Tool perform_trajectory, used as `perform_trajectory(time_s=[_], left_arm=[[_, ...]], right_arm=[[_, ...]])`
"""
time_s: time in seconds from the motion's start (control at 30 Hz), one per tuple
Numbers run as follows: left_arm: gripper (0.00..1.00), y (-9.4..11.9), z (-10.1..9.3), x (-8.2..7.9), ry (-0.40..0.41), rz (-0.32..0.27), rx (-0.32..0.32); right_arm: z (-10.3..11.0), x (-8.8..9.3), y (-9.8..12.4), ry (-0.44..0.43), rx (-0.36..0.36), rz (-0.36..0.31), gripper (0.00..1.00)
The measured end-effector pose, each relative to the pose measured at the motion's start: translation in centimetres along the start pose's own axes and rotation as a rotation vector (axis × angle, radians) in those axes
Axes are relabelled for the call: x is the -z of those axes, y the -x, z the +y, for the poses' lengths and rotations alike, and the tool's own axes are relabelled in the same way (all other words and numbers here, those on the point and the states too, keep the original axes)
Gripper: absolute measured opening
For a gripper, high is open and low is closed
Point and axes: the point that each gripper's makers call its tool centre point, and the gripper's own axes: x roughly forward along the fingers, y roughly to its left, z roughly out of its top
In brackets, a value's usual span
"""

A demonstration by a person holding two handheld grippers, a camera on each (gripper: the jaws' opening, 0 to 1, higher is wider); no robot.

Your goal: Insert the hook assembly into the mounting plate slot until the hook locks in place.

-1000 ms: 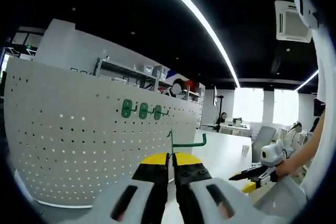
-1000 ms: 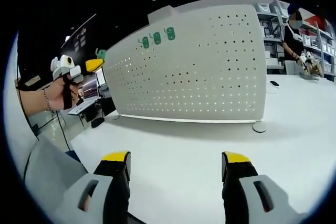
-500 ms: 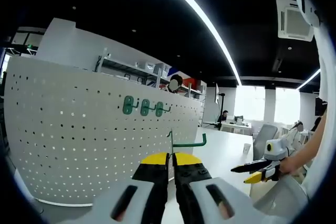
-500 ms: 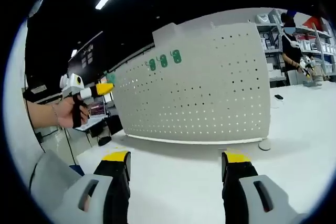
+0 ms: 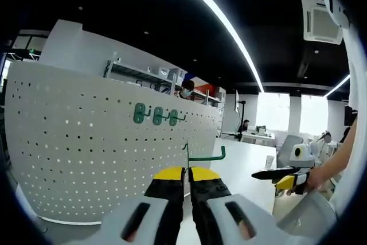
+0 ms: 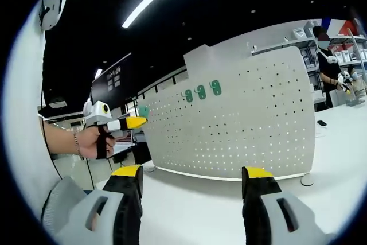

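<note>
Hook in hand: the left tool [image 5: 187, 177] has its yellow-tipped black jaws pressed together on the thin green wire hook [image 5: 205, 155], whose stem rises between the tips and whose arm runs off to the right with an upturned end. Over the last second this tool has barely shifted; the hook sits in the jaws as before, and the board looks no nearer, so insertion has not begun. The right tool [image 6: 192, 181] has its jaws spread wide with nothing between them; its view has tilted upward, showing less of the white table [image 6: 200, 210]. Beyond the hook stands the white perforated metal mounting plate [image 5: 86, 153], upright on the table, well apart from the tips. Three green hook bases [image 5: 155, 116] already sit in a row near its top edge.
</note>
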Motion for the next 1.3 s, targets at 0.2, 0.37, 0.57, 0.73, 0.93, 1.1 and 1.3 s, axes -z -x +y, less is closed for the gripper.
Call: perform_trajectory(time_s=[0.2,0.37,0.57,0.73,0.93,1.1,1.3], left_arm=[[0.03,0.1,0.0,0.2,-0.004,0.002,-0.007],[0.03,0.3,0.1,0.5,0.004,0.004,-0.019],[0.03,0.4,0.1,0.6,-0.001,0.006,-0.027],[0.03,0.4,0.1,0.6,-0.011,0.009,-0.032],[0.03,0.4,0.0,0.8,-0.024,0.016,-0.039],[0.03,0.4,-0.1,0.9,-0.027,0.021,-0.040],[0.03,0.4,0.0,0.9,-0.030,0.025,-0.048]], right_arm=[[0.9,-0.7,-0.9,-0.009,-0.046,-0.011,0.68],[1.6,-1.4,-2.1,-0.018,-0.077,-0.013,0.66],[2.7,-1.7,-3.8,-0.018,-0.115,-0.007,0.64],[3.6,-1.9,-5.0,-0.031,-0.147,-0.007,0.63],[4.5,-2.2,-6.4,-0.029,-0.179,-0.005,0.63],[5.5,-2.5,-7.4,-0.029,-0.207,-0.005,0.63],[6.4,-2.7,-8.6,-0.027,-0.234,-0.005,0.64]])
